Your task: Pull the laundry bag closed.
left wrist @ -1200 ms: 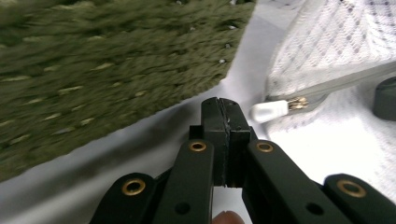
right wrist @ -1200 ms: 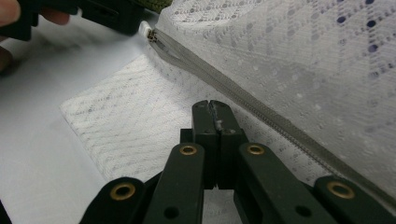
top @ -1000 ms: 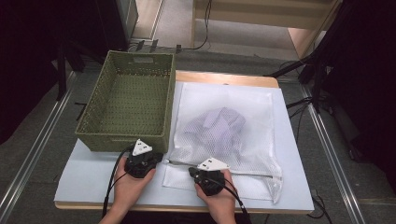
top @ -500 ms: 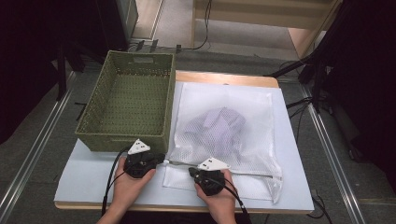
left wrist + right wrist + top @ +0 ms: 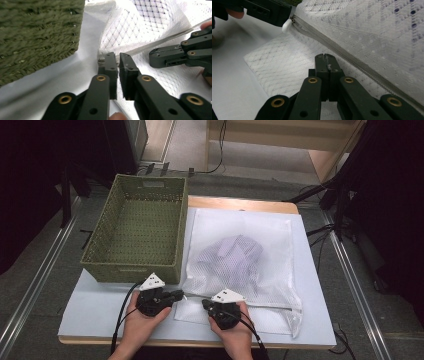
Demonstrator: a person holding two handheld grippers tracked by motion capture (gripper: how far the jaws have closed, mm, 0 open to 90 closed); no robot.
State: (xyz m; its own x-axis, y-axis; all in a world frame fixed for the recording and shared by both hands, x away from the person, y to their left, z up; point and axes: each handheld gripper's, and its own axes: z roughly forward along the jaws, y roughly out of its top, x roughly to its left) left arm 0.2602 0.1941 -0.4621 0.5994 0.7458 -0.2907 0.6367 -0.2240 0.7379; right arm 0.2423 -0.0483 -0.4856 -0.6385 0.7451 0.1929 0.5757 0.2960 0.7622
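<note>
**A:** At the near edge of the bench [image 5: 100,305] lies the mesh laundry bag [image 5: 260,240], flat beside the green basket [image 5: 137,232], with a purple garment [image 5: 235,257] inside. How does it handle?

**B:** Soft, light, floppy (zero stiffness), so the mesh just bunches up. Go for the zipper [image 5: 342,53]; the white pull tab [image 5: 286,25] is the only firm bit. The left gripper [image 5: 117,55] sits at that zipper end, its jaws just eased apart a crack, nothing clearly pinched. The right gripper [image 5: 327,57] is clenched on the bag's mesh edge below the zipper, pinning it.
</note>
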